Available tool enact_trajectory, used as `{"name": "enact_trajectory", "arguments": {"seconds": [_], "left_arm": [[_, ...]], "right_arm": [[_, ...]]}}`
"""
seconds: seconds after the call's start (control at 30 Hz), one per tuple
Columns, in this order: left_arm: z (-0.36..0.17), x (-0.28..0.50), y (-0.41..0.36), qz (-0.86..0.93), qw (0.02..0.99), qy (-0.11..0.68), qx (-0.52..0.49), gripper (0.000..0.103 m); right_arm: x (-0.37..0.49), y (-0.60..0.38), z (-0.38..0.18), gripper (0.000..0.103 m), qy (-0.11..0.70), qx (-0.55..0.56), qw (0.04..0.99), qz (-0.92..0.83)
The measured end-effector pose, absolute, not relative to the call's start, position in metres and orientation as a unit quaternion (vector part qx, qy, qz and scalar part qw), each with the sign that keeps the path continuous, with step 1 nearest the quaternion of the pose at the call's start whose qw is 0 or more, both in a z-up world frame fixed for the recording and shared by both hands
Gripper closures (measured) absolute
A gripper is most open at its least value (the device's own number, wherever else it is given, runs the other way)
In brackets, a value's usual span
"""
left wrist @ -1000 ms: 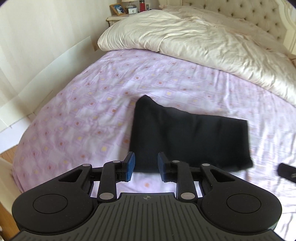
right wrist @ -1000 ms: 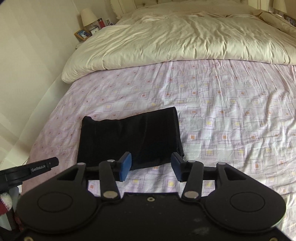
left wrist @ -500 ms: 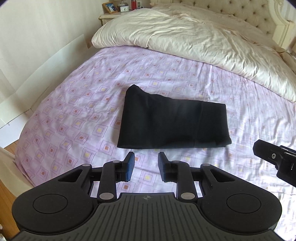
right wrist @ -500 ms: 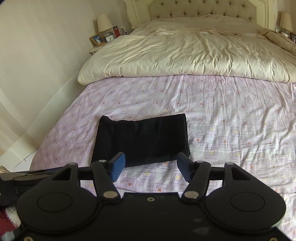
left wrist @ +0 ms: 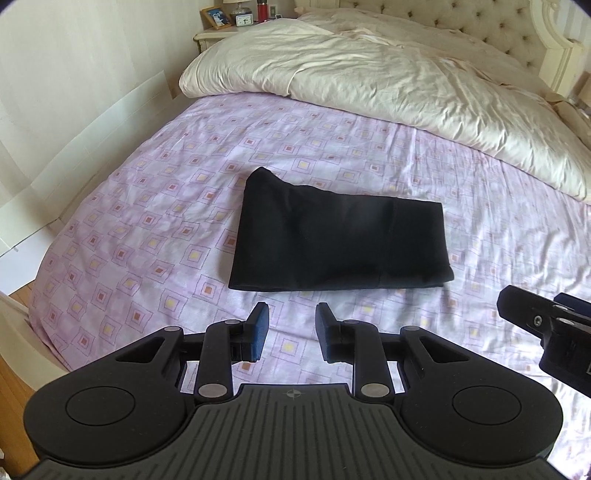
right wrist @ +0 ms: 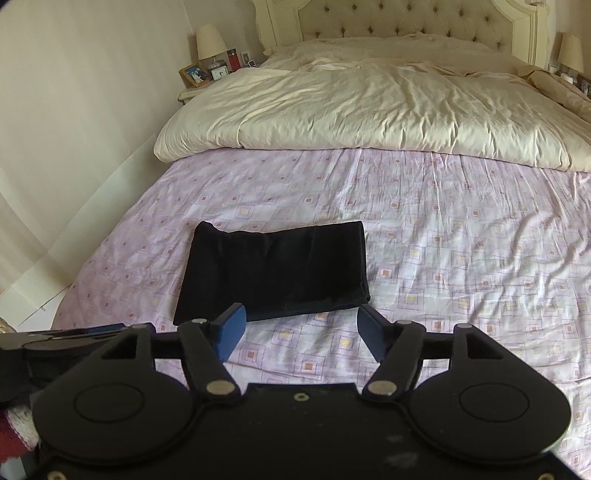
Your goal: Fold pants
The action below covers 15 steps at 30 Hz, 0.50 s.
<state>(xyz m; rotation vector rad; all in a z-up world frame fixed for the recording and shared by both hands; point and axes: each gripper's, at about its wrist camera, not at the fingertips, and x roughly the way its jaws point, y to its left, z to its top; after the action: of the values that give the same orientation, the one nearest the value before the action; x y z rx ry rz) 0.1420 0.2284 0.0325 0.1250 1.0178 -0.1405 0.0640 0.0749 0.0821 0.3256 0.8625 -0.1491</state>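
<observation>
The black pants [left wrist: 340, 240] lie folded into a compact rectangle on the pink patterned bed sheet [left wrist: 147, 229]; they also show in the right wrist view [right wrist: 273, 273]. My left gripper [left wrist: 291, 328] is open and empty, hovering above the sheet just short of the pants' near edge. My right gripper [right wrist: 298, 328] is open wide and empty, also back from the near edge. The right gripper's body shows at the right edge of the left wrist view [left wrist: 546, 332].
A cream duvet [right wrist: 369, 110] is bunched across the far half of the bed below a tufted headboard [right wrist: 406, 18]. A nightstand [left wrist: 218, 33] with a lamp, clock and photo frame stands at the far left. A wall runs along the left side.
Both grippers have pulled back and up from the folded pants, which now sit farther off. The right gripper's jaws have opened wider. The pants lie still.
</observation>
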Motion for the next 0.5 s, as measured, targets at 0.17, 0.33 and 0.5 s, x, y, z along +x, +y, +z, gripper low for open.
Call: {"name": "enact_trajectory", "arguments": {"seconds": [0.17,0.33,0.5], "left_arm": [[0.0330,0.1423,0.2285,-0.068,0.869,0.486,0.061,0.076],[0.0326,0.1416,0.2277,-0.068,0.869,0.486,0.068,0.076],[0.0310,0.1421,0.2285,-0.067,0.867,0.488,0.073,0.076]], "right_arm": [[0.0637,0.0745,0.0809,0.024,0.418,0.157,0.891,-0.076],[0.0632,0.0767,0.0812,0.024,0.417,0.155,0.893,-0.070],[0.0627,0.0779,0.0804,0.024,0.416,0.154,0.893,-0.068]]}}
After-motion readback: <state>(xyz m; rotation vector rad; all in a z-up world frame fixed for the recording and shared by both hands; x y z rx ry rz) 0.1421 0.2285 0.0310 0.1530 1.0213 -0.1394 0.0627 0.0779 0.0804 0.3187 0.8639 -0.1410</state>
